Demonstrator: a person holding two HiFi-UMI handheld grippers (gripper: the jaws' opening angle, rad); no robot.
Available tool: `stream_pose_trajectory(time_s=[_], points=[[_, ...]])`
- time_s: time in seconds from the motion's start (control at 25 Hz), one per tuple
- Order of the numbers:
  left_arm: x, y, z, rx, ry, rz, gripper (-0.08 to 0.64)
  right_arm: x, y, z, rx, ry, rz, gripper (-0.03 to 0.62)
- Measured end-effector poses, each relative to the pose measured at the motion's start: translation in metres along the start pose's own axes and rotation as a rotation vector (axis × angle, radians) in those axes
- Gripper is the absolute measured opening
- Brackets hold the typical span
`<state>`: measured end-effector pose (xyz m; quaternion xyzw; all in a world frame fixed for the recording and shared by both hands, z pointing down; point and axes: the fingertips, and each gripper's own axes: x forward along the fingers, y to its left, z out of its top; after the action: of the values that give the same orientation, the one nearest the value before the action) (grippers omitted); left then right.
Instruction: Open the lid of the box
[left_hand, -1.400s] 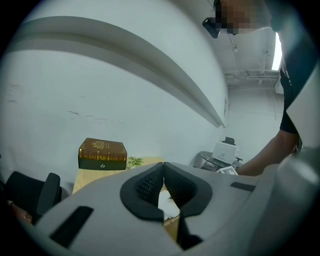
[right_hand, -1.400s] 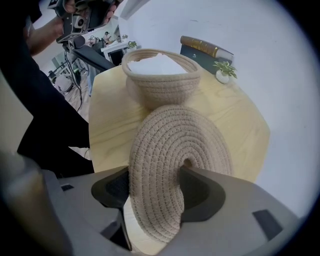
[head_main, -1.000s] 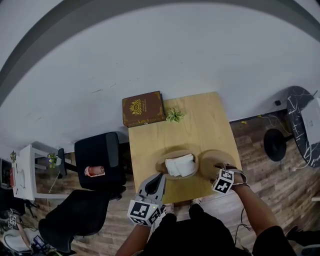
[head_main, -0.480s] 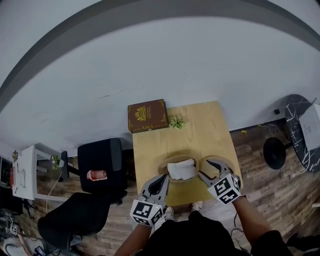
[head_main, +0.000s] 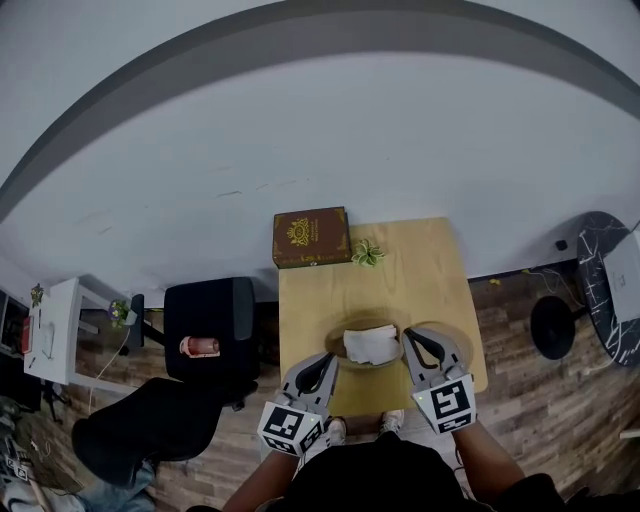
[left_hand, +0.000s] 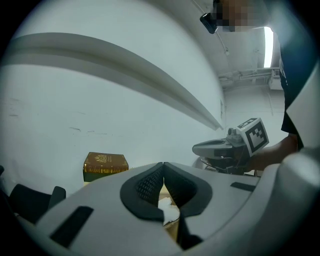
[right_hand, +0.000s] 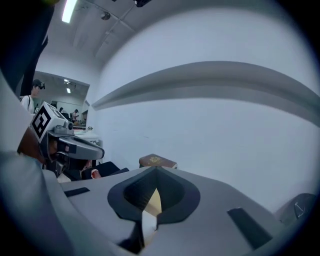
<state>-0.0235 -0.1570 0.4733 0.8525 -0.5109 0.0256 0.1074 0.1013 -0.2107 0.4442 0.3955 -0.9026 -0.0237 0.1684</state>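
Note:
A round wooden box (head_main: 352, 330) stands open on the table's near half, with white crumpled paper (head_main: 372, 344) inside it. Its round lid (head_main: 456, 340) lies flat to the right, partly under my right gripper (head_main: 409, 337). That gripper is shut, with nothing between its jaws (right_hand: 155, 170). My left gripper (head_main: 327, 359) hovers at the box's near left edge, also shut and empty (left_hand: 163, 165). In the left gripper view the white paper (left_hand: 169, 211) shows below the closed jaws, and the right gripper (left_hand: 220, 148) floats at the right.
A brown book-shaped case (head_main: 311, 237) lies at the far left corner of the wooden table (head_main: 420, 270), with a small green plant (head_main: 367, 252) beside it. Black chairs (head_main: 208, 315) stand left of the table. A white wall runs beyond.
The right gripper has drawn back from the lid toward the person and its jaws have closed. The left gripper has barely moved. The head view has shifted slightly.

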Motion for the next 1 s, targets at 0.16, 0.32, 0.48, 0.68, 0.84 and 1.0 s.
stream_pose_trajectory(time_s=[0.16,0.32,0.48,0.68,0.84,1.0], points=[[-0.010,0.003,0.003,0.025,-0.009,0.019,0.020,-0.001,0.013,0.017,-0.068,-0.046,0.004,0.020],[-0.014,0.004,0.007,0.036,-0.025,0.023,0.020,-0.001,0.025,0.030,-0.057,-0.085,0.012,0.018],[-0.015,0.006,0.012,0.043,-0.028,0.033,0.020,0.004,0.026,0.035,-0.036,-0.113,0.011,0.018],[-0.016,0.007,0.013,0.032,-0.014,0.039,0.020,0.007,0.027,0.038,-0.057,-0.138,0.023,0.018],[-0.012,0.005,0.016,0.052,-0.030,0.025,0.020,0.010,0.027,0.039,-0.049,-0.140,0.033,0.018],[-0.012,0.005,0.017,0.046,-0.017,0.023,0.020,0.010,0.029,0.040,-0.081,-0.152,0.036,0.018]])
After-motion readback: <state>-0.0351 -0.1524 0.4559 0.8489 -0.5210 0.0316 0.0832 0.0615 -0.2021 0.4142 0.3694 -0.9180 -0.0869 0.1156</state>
